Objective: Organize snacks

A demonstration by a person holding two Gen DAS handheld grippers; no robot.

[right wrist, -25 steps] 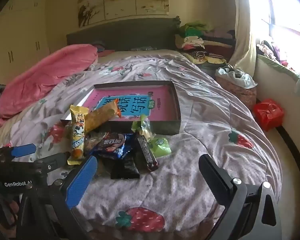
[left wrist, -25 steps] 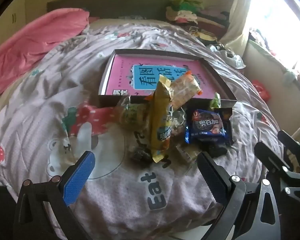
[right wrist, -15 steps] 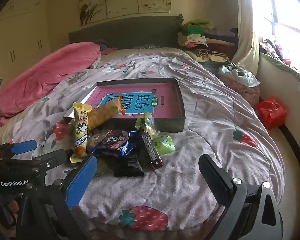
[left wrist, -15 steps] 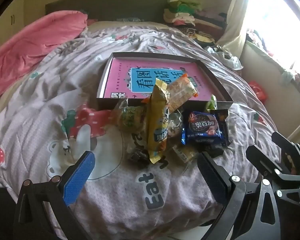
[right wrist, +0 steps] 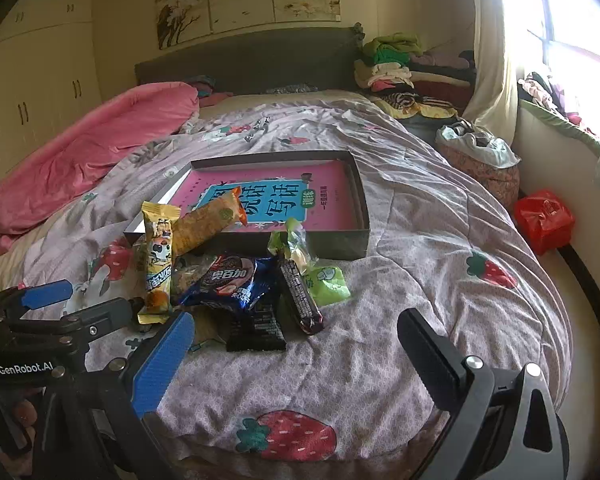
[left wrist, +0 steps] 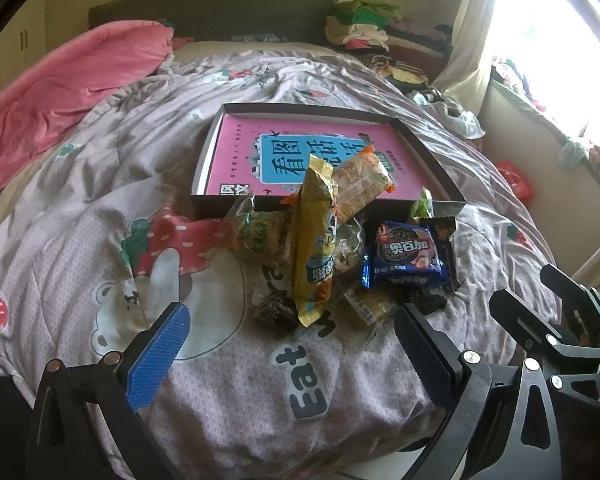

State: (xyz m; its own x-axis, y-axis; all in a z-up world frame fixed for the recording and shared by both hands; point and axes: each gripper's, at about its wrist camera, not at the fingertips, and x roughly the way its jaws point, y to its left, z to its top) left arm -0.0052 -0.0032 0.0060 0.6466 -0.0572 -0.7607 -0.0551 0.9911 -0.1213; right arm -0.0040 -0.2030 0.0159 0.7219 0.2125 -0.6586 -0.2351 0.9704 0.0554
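A heap of wrapped snacks lies on the bed in front of a shallow dark box [left wrist: 440, 176] [right wrist: 362, 208] with a pink book inside. On top is a long yellow pack [left wrist: 313, 248] [right wrist: 158, 256], beside an orange cracker pack [left wrist: 360, 184] [right wrist: 206, 226] leaning on the box rim. A blue cookie pack [left wrist: 406, 254] [right wrist: 230, 280], a dark bar [right wrist: 300, 296] and a green pack [right wrist: 328, 284] lie to the right. My left gripper [left wrist: 290, 348] is open, short of the heap. My right gripper [right wrist: 296, 354] is open too, nothing between its fingers.
The bed's patterned quilt [left wrist: 100, 184] falls away at the near edge. A pink duvet [left wrist: 60, 92] [right wrist: 84, 156] lies at the left. Folded clothes [right wrist: 396, 64] are stacked by the headboard. A red bag [right wrist: 544, 220] sits on the floor at the right, under the window.
Both views have tilted up slightly, so the snack heap and box sit lower in frame. The snacks have not moved. Both grippers stay wide open.
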